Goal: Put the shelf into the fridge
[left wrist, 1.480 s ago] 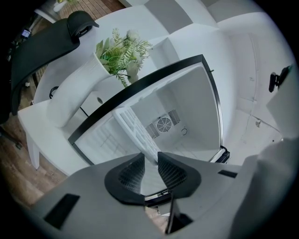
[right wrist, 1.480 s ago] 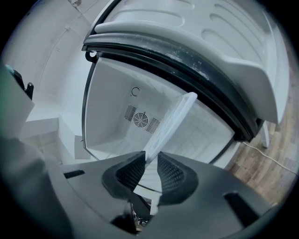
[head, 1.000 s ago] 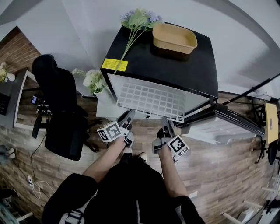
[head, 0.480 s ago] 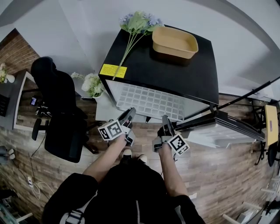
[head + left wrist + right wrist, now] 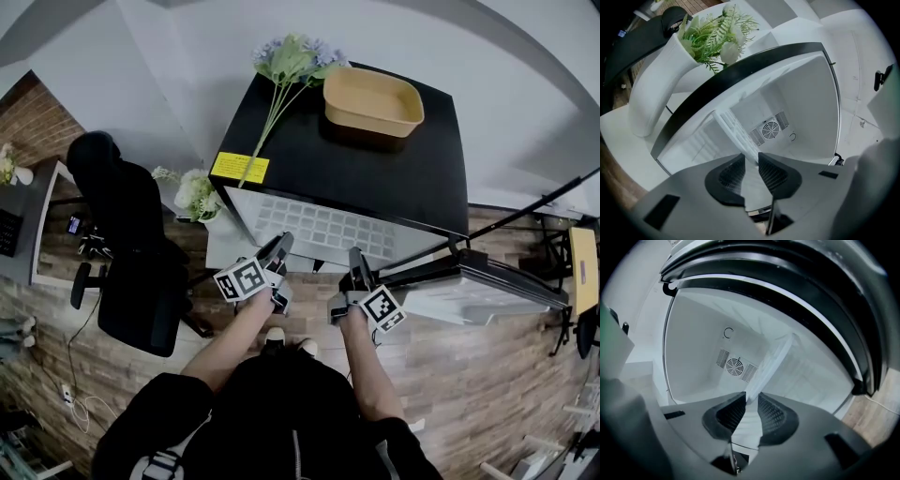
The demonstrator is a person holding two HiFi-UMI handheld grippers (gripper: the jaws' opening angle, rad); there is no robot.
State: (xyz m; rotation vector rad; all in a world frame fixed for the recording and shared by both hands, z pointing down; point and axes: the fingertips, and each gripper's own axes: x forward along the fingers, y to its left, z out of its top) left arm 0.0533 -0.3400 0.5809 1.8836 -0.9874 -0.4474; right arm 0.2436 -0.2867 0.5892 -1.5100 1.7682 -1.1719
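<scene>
At far left, a black office chair (image 5: 131, 246) stands well apart from the work. A white vase of artificial flowers (image 5: 194, 190) stands just beside the left wall of the black mini fridge (image 5: 375, 164). The left gripper (image 5: 278, 249) is closed on the front edge of the white wire shelf (image 5: 323, 228), left of its middle; its own view shows the thin shelf edge pinched between the two ribbed pads. The shelf lies roughly level and mostly inside the fridge's white cavity, with only its front strip showing at the opening. The right gripper (image 5: 355, 257) is likewise clamped on the same front edge, right of middle. Judged from its open grid, the shelf is light and stiff. Its coated wire is probably slick, so a grip on the front rail at two separated points suits it and guards against twisting. The side walls leave little margin at either end of the shelf, so any skew could jam it on the side supports. Behind it there is free depth back to the fan grille (image 5: 769, 129) on the rear wall. At right, the fridge door (image 5: 487, 281) stands wide open, clear of both grippers.
</scene>
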